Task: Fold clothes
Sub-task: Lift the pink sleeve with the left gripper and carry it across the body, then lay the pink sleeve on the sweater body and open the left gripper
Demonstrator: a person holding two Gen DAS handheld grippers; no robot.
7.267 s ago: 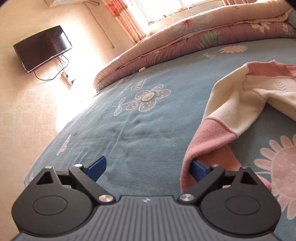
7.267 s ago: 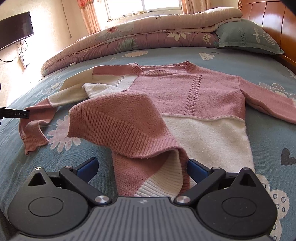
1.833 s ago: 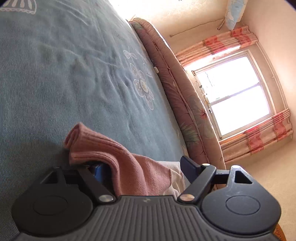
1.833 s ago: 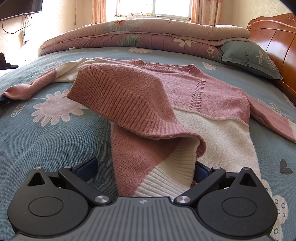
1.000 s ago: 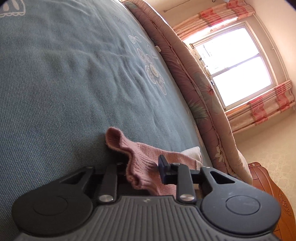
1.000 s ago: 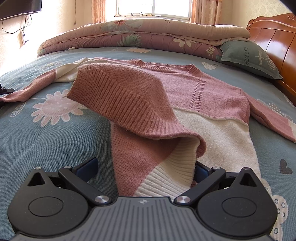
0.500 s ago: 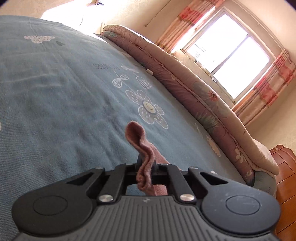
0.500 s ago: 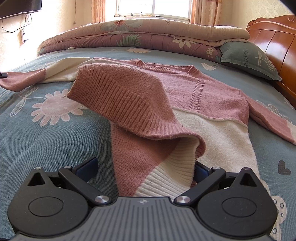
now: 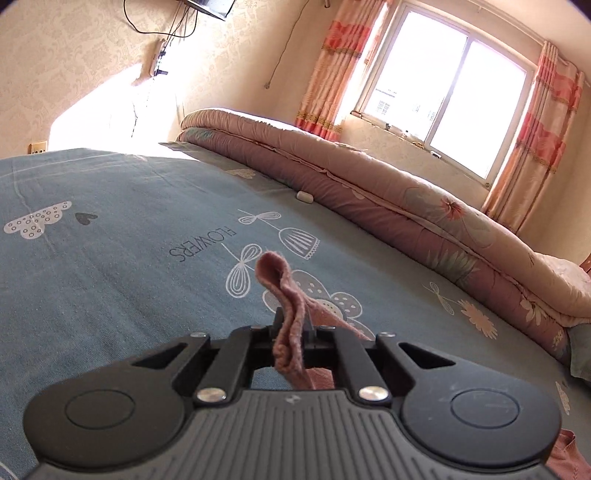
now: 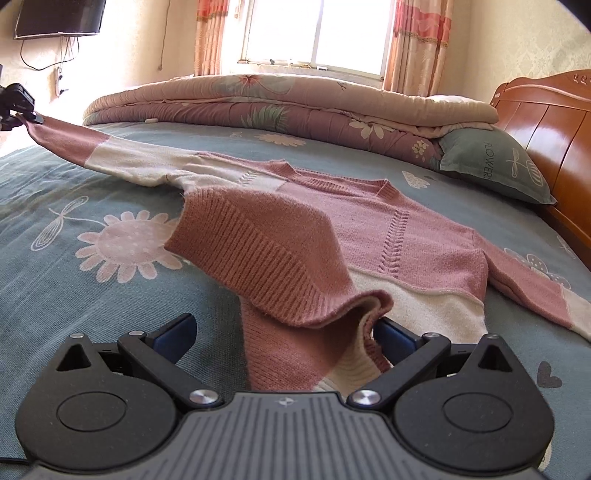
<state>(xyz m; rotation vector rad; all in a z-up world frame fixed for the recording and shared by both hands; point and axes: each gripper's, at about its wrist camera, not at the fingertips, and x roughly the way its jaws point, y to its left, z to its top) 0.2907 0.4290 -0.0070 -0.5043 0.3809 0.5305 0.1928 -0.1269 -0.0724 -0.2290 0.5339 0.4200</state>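
A pink and cream knitted sweater (image 10: 388,229) lies spread on the blue bedsheet (image 10: 74,295), its lower left corner folded up over the body. My left gripper (image 9: 291,325) is shut on the pink cuff (image 9: 280,288) of one sleeve, which sticks up between the pads. In the right wrist view that left gripper (image 10: 18,107) is at the far left, holding the sleeve (image 10: 110,151) stretched up off the bed. My right gripper (image 10: 282,332) is open near the front edge, with the sweater's ribbed hem (image 10: 295,354) lying loosely between its blue pads.
A folded floral quilt (image 10: 295,103) runs along the far side of the bed under the window (image 10: 317,29). A blue pillow (image 10: 491,166) and a wooden headboard (image 10: 546,122) are at the right. A TV (image 10: 55,18) hangs on the left wall.
The left gripper has lifted the cuff off the sheet and rolled upright, pulling the sleeve taut above the bed. The right gripper and the hem have stayed put.
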